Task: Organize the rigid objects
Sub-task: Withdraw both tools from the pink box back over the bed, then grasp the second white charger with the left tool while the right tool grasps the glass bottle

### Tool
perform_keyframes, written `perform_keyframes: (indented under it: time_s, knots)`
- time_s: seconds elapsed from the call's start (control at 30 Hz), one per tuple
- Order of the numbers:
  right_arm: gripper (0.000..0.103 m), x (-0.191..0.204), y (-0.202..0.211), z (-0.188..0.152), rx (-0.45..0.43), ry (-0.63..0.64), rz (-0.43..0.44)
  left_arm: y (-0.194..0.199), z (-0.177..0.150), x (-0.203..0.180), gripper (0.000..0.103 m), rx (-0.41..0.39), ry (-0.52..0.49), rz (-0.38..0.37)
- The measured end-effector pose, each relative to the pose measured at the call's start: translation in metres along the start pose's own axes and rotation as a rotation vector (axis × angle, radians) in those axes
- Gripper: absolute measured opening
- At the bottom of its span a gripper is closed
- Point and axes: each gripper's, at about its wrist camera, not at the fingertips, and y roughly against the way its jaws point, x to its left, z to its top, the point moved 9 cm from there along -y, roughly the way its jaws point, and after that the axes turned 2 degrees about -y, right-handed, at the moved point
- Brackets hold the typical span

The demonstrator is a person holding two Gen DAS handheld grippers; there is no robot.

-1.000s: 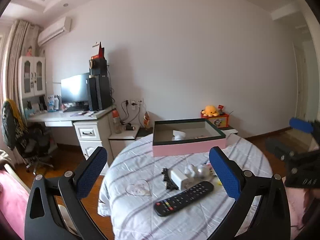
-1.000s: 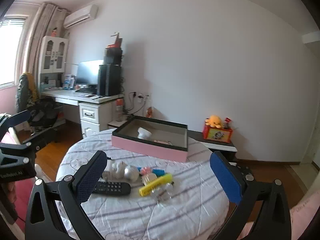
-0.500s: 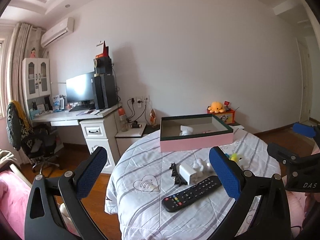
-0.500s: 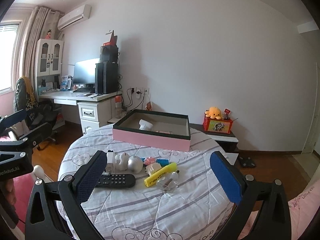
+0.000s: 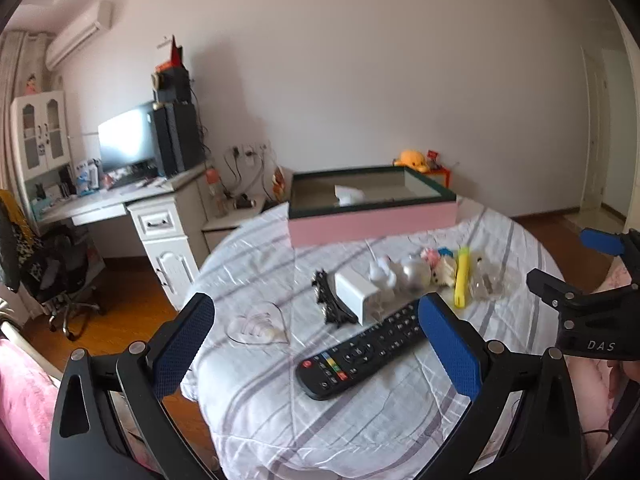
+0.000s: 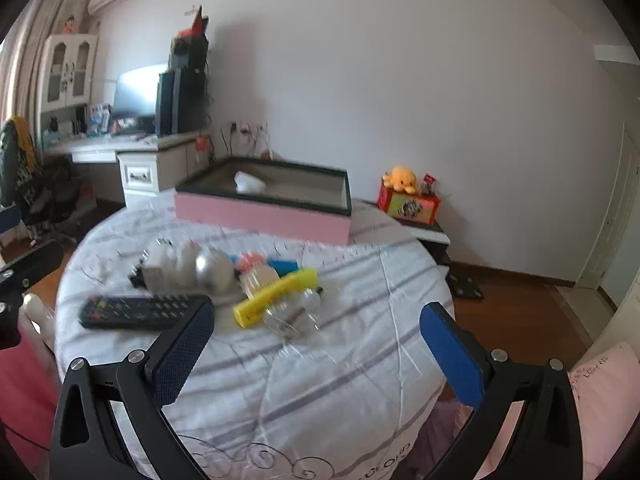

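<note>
Jaws on my left gripper (image 5: 316, 338) stand wide apart, with nothing between them. Jaws on my right gripper (image 6: 316, 338) stand wide apart too, and they hold nothing. Both grippers hang over the near edge of the round worktop with the white striped cloth (image 6: 320, 380).

A long black remote control with coloured buttons (image 5: 362, 352) lies flat on the cloth, close to my left gripper. Just behind it sits a white square plug block (image 5: 354, 294), and a small black spiky clip (image 5: 328, 300) lies beside that on the left. Next to the block stand a small white toy figure (image 5: 382, 274) and a shiny silver ball (image 5: 416, 274), close together. A long yellow marker pen (image 6: 276, 296) lies flat near them, touching a clear glass light bulb (image 6: 296, 312). A little blue thing (image 6: 284, 266) and a pink thing (image 6: 248, 260) lie behind the marker, too blurry for me to name.

At the far side of the worktop sits a wide flat pink box with a dark green rim (image 6: 264, 216). It is open on top. A small white thing (image 6: 248, 182) rests inside it.

An orange plush toy (image 6: 402, 178) sits on a red box by the wall.
</note>
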Motion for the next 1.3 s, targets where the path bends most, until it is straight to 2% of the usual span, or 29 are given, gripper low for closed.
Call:
perform_keyframes:
  time_s: [0.2,0.4,0.5,0.57,0.63,0.7,0.77,0.87,0.93,1.2,1.3]
  knots:
    - [0.103,0.005,-0.037,-0.015,0.081,-0.022,0.060,-0.024,-0.017,-0.006,0.103,0.071,-0.016,-0.011]
    - [0.103,-0.002,-0.076,-0.021,0.154,0.000,0.007,-0.036,-0.027,0.001,0.103,0.112,-0.013,0.005]
    - [0.102,-0.001,-0.086,-0.021,0.167,-0.025,0.068,-0.043,-0.032,0.005,0.103,0.129,-0.007,0.010]
    - [0.092,0.000,-0.094,-0.023,0.190,-0.032,0.105,-0.046,-0.034,0.006,0.103,0.139,0.009,-0.003]
    - [0.061,0.001,-0.098,-0.024,0.193,-0.039,0.157,-0.051,-0.036,0.008,0.103,0.151,0.048,-0.034]
    - [0.055,0.001,-0.104,-0.029,0.213,-0.044,0.174,-0.056,-0.037,0.009,0.103,0.165,0.076,-0.052]
    - [0.055,-0.001,-0.100,-0.031,0.201,-0.043,0.191,-0.062,-0.039,0.008,0.103,0.177,0.084,-0.049]
    - [0.055,-0.012,-0.100,-0.033,0.193,-0.050,0.162,-0.070,-0.039,0.006,0.103,0.185,0.069,-0.033]
    - [0.055,-0.016,-0.101,-0.035,0.186,-0.078,0.182,-0.076,-0.039,0.004,0.103,0.193,0.068,-0.033]
    - [0.055,-0.015,-0.100,-0.037,0.171,-0.056,0.170,-0.102,-0.024,-0.009,0.103,0.211,0.063,-0.054]
    - [0.055,-0.016,-0.100,-0.036,0.168,-0.054,0.172,-0.109,-0.017,-0.014,0.103,0.194,0.035,-0.052]
